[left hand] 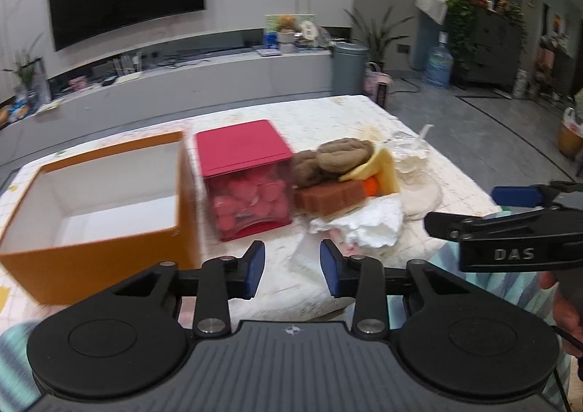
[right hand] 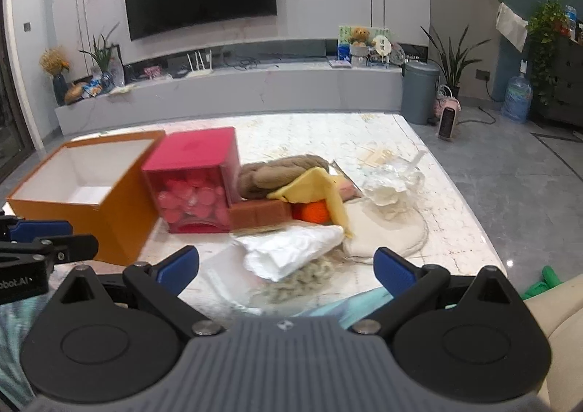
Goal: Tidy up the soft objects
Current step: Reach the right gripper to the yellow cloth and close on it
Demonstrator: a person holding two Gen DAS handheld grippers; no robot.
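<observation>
Orange box sits ahead-left of the left hand-held gripper, soft pile ahead of the right hand-held gripper on the worktop; both jaws apart, empty.

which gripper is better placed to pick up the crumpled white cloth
Right. The right gripper is wide open with the white cloth just ahead between its fingers; the left gripper is narrower and sits off to the cloth's left.
</observation>
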